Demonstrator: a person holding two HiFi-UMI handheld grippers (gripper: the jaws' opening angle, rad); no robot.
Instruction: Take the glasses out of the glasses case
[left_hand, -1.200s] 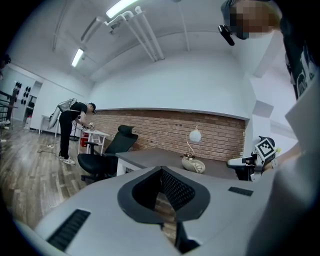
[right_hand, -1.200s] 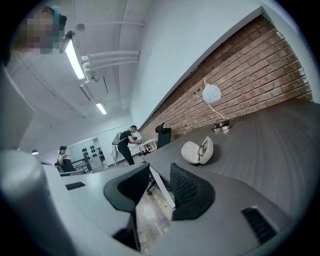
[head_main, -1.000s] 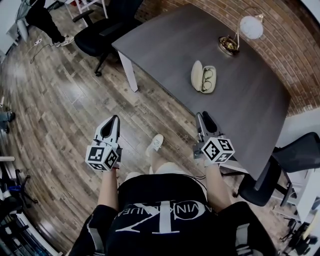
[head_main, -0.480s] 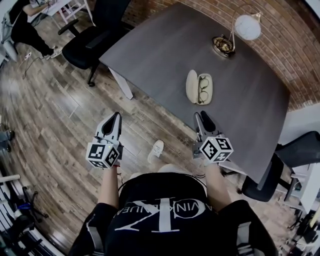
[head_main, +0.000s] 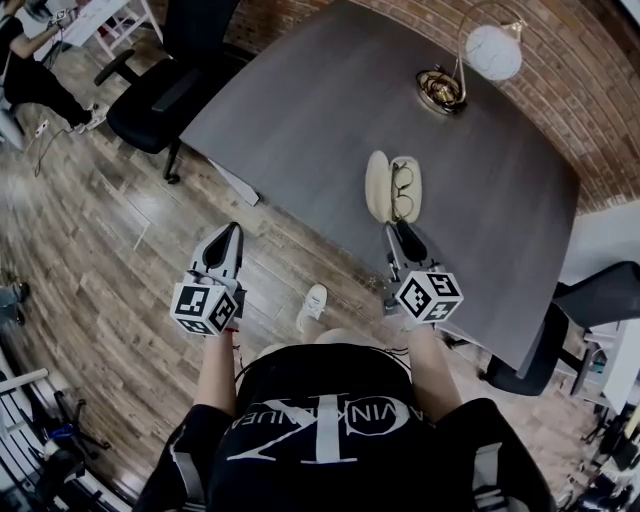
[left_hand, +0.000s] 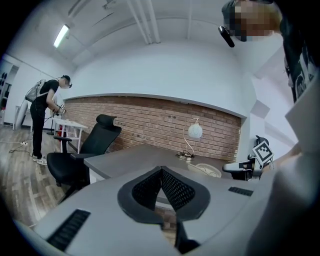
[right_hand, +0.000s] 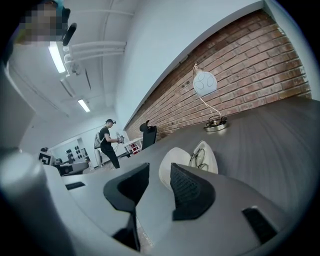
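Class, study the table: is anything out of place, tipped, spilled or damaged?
Nothing stands out. The glasses case lies open on the table, the glasses sit inside one half, and the lamp stands upright.

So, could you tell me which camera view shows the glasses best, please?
The head view: it looks down on the glasses lying whole in the open case. The right gripper view shows them slantwise from low down; the left gripper view shows only the case, edge-on.

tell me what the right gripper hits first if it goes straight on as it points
Probably the open glasses case, lying on the table straight ahead of the right gripper; nothing shows between them, though depth is unclear.
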